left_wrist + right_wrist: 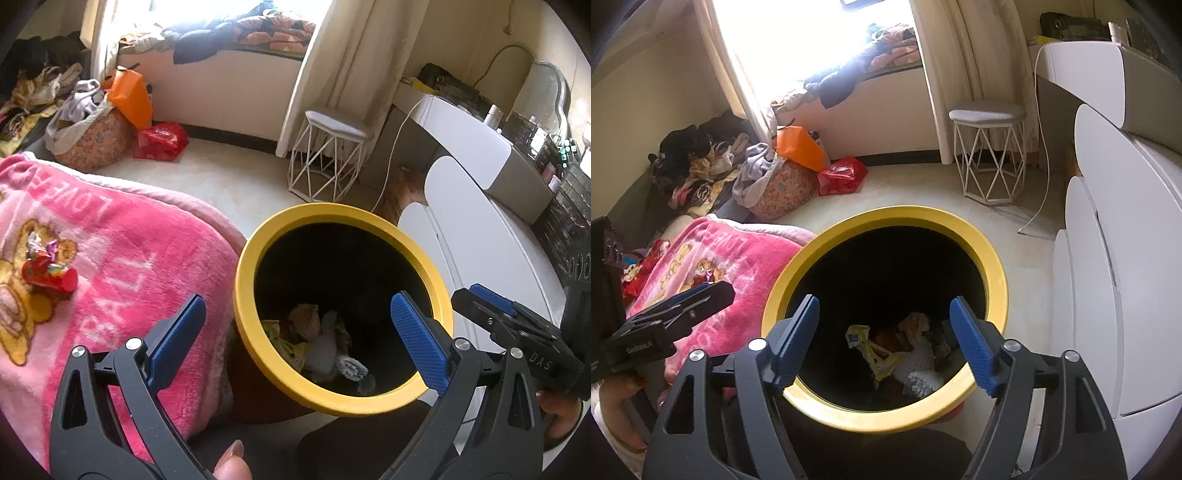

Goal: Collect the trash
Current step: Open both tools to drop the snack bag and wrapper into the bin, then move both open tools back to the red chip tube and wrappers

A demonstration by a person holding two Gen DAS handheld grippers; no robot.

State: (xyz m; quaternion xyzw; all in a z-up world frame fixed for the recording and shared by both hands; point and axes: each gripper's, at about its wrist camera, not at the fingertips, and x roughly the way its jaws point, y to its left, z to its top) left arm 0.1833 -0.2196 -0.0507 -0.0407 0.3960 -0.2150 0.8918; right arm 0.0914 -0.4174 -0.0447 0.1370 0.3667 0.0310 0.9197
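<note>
**Both claws spread above the yellow-rimmed bin**

The left claw (297, 341) hangs with its blue pads (419, 341) wide apart and nothing between them. One pad sits over the pink blanket (122, 258); the other overlaps the mouth of the bin (345, 216). The right claw (886, 343) is spread just as wide, both of its blue pads (973, 354) framing the bin (809, 245) opening, and it grips nothing.

The bin is black inside with a broad yellow rim, standing on the pale floor (916, 188) just beside the bed's edge. At its bottom lies trash (905, 354): crumpled yellow wrapping, white tissue and darker scraps, also seen from the left wrist (317, 343).

On the blanket, at 9 o'clock from the bin in the left wrist view, rest a red wrapper (50, 275) and some shiny crinkled wrappers (40, 245) touching it.

Farther off, at 12 o'clock, a white wire-frame stool (328, 155) stands near a curtain. At 11 o'clock a red plastic bag (160, 140) lies beside an orange bag (131, 96) and a heap of clothes. White drawers (1108, 266) fill the 3 o'clock side.
</note>
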